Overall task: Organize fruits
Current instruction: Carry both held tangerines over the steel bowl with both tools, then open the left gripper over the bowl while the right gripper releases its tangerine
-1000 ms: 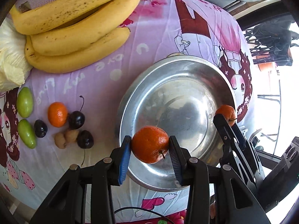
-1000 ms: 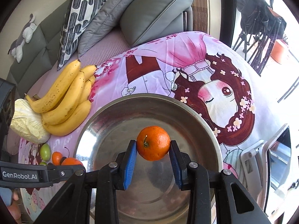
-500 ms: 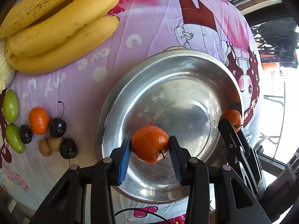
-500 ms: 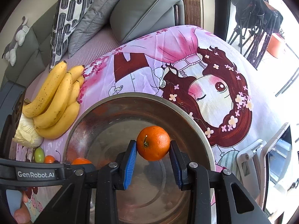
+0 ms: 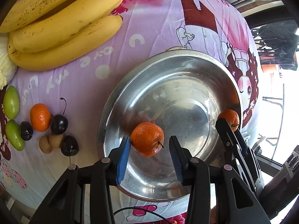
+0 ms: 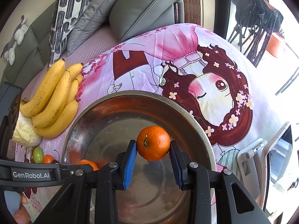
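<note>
A steel bowl (image 5: 119, 100) sits on the pink cartoon cloth; it also shows in the right wrist view (image 6: 78, 128). My left gripper (image 5: 149, 149) is open over the bowl, and a tangerine (image 5: 147, 139) lies between its fingers, touching only the left pad. My right gripper (image 6: 152, 154) is shut on a second tangerine (image 6: 153, 142) above the bowl; that tangerine shows in the left wrist view (image 5: 229, 116) too. The first tangerine (image 6: 87, 164) shows partly behind the left gripper's arm.
A bunch of bananas (image 5: 61, 28) lies at the back left. A third tangerine (image 5: 40, 117), dark cherries (image 5: 59, 124), green fruits (image 5: 11, 107) and small brown fruits (image 5: 50, 142) lie left of the bowl. Sofa cushions (image 6: 145, 7) stand behind.
My left gripper has opened and let go of its tangerine in the bowl. Both grippers have moved further over the bowl. The right gripper still holds its tangerine.
</note>
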Available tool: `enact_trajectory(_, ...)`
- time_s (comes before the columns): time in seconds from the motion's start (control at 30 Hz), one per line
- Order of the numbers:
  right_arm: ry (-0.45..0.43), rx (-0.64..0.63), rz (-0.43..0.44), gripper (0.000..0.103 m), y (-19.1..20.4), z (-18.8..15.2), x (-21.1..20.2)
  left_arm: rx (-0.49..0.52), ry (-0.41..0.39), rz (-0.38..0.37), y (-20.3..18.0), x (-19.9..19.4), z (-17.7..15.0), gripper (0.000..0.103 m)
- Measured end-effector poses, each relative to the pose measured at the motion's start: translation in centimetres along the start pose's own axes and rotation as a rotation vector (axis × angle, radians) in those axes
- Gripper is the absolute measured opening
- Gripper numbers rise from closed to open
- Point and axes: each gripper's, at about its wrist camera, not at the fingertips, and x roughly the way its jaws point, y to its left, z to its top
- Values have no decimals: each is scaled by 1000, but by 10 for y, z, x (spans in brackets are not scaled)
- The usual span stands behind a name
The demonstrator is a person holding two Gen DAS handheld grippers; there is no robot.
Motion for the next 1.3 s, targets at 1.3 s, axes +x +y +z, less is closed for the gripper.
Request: enact_trajectory(1.3,11,-125,21,51,31,-14,-19,-135,-256,111,114,-47,-92,51)
